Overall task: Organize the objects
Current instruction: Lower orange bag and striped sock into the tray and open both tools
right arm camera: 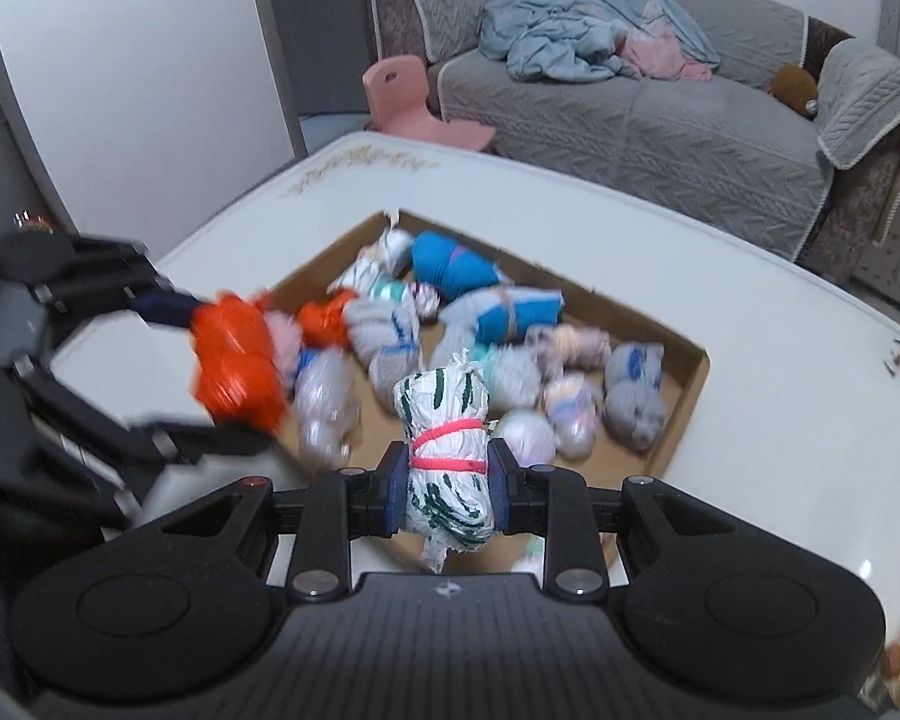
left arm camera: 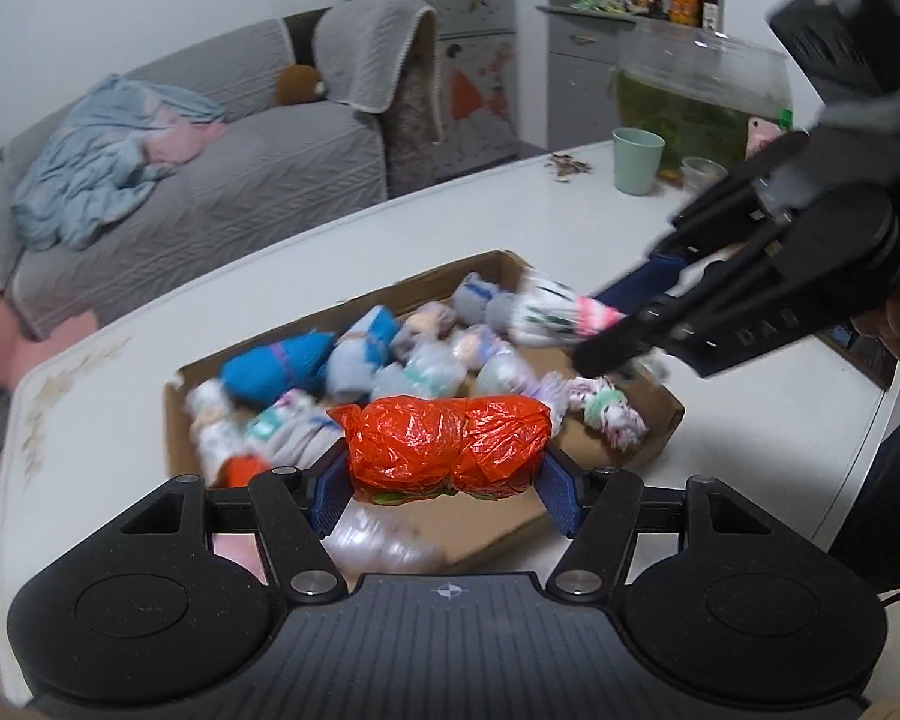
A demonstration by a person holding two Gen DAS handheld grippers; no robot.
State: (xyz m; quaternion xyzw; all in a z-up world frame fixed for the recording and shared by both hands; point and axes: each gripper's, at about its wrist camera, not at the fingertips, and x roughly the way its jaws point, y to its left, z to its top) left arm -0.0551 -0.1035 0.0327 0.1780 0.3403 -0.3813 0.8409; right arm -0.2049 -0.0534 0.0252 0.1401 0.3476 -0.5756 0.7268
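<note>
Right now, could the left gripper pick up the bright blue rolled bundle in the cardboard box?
Probably not yet: the left gripper is shut on the orange plastic-wrapped bundle. The bright blue rolled bundle lies uncovered in the cardboard box.

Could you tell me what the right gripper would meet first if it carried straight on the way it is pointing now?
The right gripper, shut on the white bundle with the pink band, points down into the cardboard box. It would probably press first into the pale wrapped bundles just ahead, though depth is hard to judge.
</note>
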